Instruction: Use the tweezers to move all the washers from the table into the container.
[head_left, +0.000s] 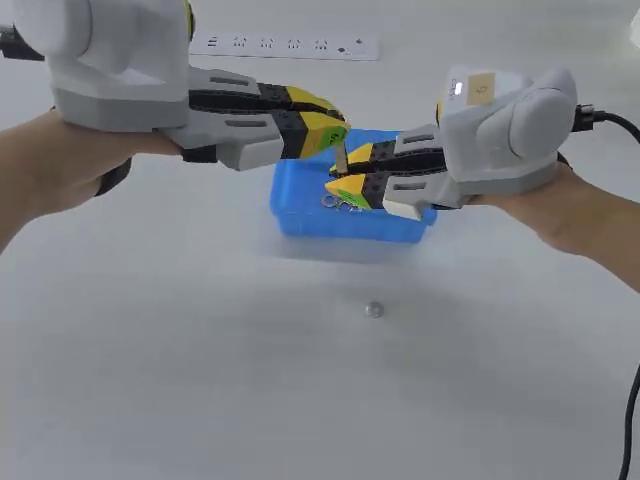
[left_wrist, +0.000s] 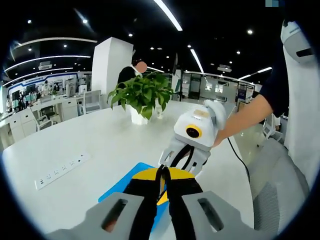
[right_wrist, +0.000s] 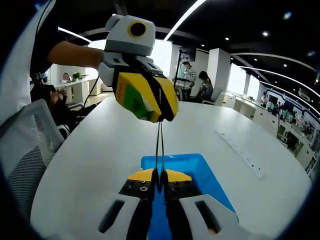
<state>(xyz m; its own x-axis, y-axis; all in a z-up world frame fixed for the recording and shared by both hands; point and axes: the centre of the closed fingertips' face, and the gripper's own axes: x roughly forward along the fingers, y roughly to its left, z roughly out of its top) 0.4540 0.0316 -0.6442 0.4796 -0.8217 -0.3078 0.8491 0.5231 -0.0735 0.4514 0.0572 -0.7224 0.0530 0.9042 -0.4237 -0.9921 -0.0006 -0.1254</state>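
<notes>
Your left hand (head_left: 60, 165) enters the head view from nine o'clock, carrying the left gripper (head_left: 338, 128). Its yellow-tipped jaws are pinched narrow on the upper end of the tweezers (head_left: 340, 158). The tweezers stand nearly upright, a thin dark strip running down from those jaws, above the blue container (head_left: 300, 215) at the middle of the white table (head_left: 150, 380). Inside the container, near its centre, a small cluster of washers (head_left: 342, 203) lies on the floor. One more washer (head_left: 374, 310) sits on the bare table at six o'clock from the container, apart from it. A white power strip (head_left: 290, 45) lies on the table at twelve o'clock, well behind the container. Just right of the tweezers, the right gripper (head_left: 335, 180) reaches in from three o'clock in your right hand (head_left: 580, 215). Its jaws are also drawn narrow, and they clamp the lower part of the tweezers just above the container. In the right gripper view, the tweezers show as two thin prongs rising from these jaws to the left gripper at twelve o'clock. In the left gripper view, a potted plant (left_wrist: 142, 95) stands on the table at eleven o'clock.
</notes>
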